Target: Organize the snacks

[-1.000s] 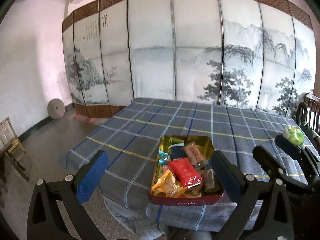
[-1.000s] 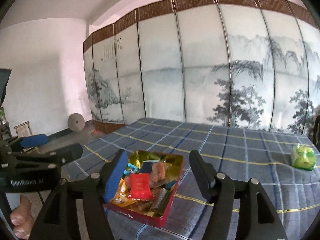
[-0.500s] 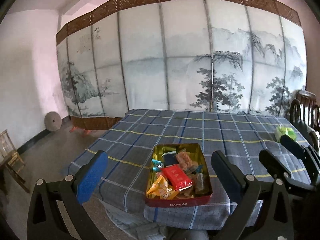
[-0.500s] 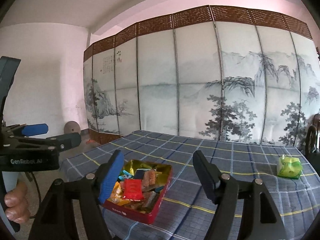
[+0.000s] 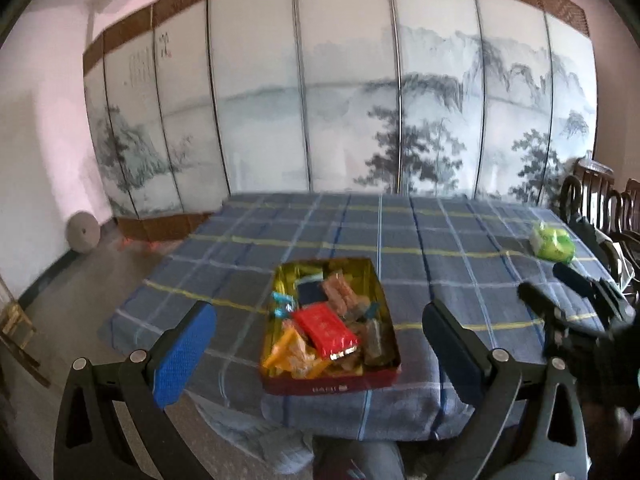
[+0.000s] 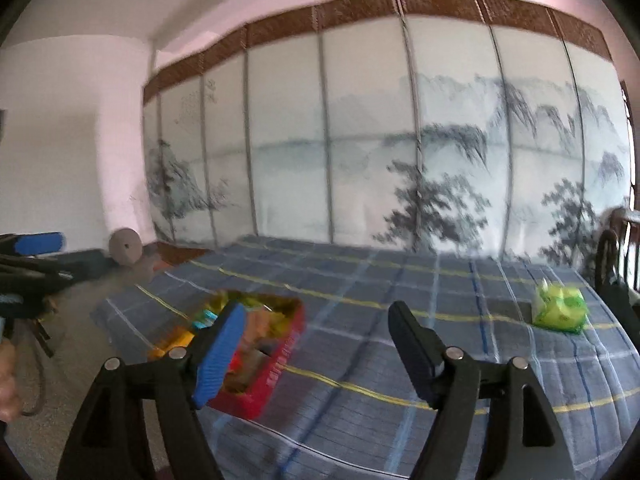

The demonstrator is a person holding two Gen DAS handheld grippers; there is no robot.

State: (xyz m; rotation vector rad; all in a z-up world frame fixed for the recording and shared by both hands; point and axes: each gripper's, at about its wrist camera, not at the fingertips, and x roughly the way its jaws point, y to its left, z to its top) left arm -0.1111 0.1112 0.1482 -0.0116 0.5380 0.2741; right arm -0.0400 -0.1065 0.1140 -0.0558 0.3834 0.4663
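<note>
okay, both grippers are up in the air at the near edge of the tabletop (image 5: pixel 460 248) with its blue plaid cloth, and neither one has anything in it. the left gripper (image 5: pixel 320 344) stands wide, one blue-padded finger to the left and one dark finger to the right, and between them sits the red rectangular tin with a gold lining (image 5: pixel 332 384), near the front edge, left of centre. it's heaped with wrapped snacks: a flat red packet (image 5: pixel 326 330) lying on top, orange wrappers (image 5: pixel 288 350) at the near left corner, a dark blue square packet (image 5: pixel 310 292) and a pinkish-brown one toward the far end.

these look like light, crinkly, slick foil wrappers to me, soft enough to crumple and slide, so i'd take the red packet across its short sides, pinching flat, not by a corner. the tin itself looks stiff and would be heavier, best held by a long wall.

the right gripper (image 6: pixel 316 344) is spread wide too, pointing across the tabletop, with the tin blurred behind its left finger. far off to the right lies a bright green plastic-wrapped bundle (image 6: pixel 560 310), well apart from the tin; it seems soft and squashy, so a gentle squeeze around its middle would do. the right view is smeared, so small details there i can't tell.
</note>
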